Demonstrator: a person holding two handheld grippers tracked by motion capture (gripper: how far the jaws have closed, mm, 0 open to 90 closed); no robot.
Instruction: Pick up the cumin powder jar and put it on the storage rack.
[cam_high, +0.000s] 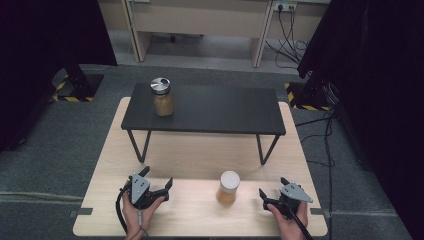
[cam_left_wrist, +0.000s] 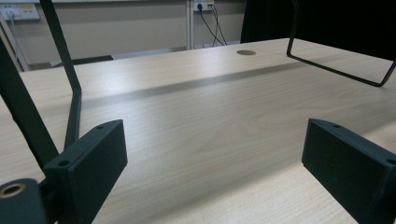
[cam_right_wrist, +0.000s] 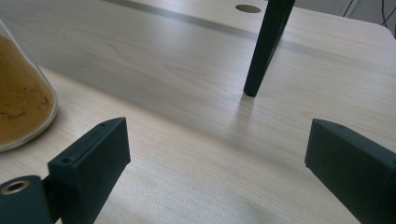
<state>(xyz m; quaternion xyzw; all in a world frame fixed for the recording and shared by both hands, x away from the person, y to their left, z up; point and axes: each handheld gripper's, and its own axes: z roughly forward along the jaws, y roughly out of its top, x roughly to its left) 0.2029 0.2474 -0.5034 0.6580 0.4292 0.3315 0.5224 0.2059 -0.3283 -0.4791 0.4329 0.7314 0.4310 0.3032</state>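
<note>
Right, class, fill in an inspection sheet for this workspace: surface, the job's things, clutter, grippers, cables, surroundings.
Surface: pale wooden table, a black metal-legged shelf standing on it.
Job's things: white-lidded jar of brown powder on the table between the grippers; silver-lidded jar upright at the shelf's left end.
Clutter: nothing seen.
Grippers: left gripper open, nothing between its jaws; right gripper open, also holding nothing, beside the near jar.
Cables: a black cable trails from the left gripper; floor cables at the right.
Surroundings: grey carpet, dark curtains, desks behind.
</note>
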